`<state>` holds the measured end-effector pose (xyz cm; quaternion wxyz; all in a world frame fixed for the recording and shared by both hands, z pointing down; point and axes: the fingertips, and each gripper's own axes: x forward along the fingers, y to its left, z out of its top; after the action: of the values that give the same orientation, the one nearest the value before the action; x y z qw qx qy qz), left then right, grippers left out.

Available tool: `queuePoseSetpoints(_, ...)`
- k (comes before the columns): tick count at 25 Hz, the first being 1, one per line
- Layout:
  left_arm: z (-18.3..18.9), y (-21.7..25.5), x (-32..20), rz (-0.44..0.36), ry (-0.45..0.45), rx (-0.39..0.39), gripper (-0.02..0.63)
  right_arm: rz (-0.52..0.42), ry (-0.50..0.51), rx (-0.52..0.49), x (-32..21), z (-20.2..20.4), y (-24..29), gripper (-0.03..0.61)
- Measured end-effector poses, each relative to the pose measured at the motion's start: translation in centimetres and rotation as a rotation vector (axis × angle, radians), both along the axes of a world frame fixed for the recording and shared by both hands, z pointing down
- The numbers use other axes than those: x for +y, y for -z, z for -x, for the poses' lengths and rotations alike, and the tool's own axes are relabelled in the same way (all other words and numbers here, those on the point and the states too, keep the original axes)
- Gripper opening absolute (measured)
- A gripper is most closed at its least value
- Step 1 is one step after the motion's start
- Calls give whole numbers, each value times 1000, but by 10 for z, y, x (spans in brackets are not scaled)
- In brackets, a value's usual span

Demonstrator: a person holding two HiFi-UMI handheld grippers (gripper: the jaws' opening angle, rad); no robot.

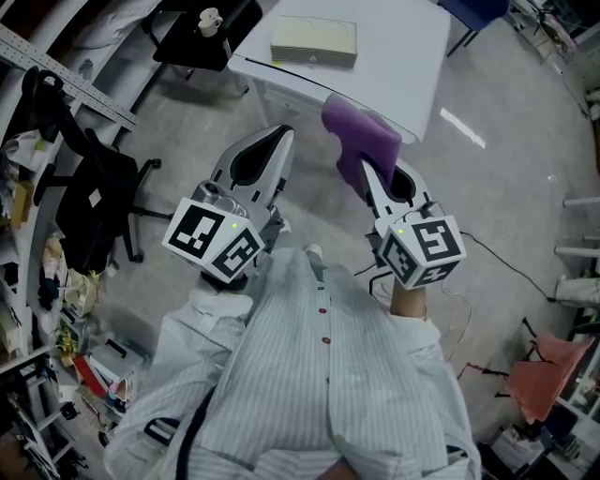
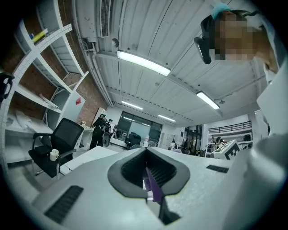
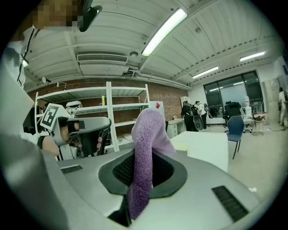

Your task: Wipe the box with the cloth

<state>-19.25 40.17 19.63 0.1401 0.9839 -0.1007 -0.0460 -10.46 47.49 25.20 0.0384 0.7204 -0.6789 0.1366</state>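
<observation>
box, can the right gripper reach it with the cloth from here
Probably not yet. The right gripper, shut on the cloth, looks short of the table's near edge, and the box lies further back. Nothing blocks the way.

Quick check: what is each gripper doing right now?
Left gripper: closed, holding nothing.
Right gripper: closed on the purple cloth.

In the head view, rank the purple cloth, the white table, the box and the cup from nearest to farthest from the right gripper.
1. Purple cloth: clamped in the right gripper.
2. White table: just ahead, beyond the cloth.
3. Box: on the table's far left part.
4. Cup: farthest, on the black chair left of the table.
</observation>
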Motion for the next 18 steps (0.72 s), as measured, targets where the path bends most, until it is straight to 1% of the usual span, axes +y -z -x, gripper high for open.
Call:
queuePoseSetpoints(3,-4,-5,-15,6,15,-5,9,6,2,-6,-11,-7,-4,46)
queuePoseSetpoints(7,-15,-12,-44,13,21,-4,9,13,6,-4,-38,-19,-10,46)
queuePoseSetpoints(18,-76,-20,-171,31,-22,-24,9,50,-12,-6,-161,-69,-17,46)
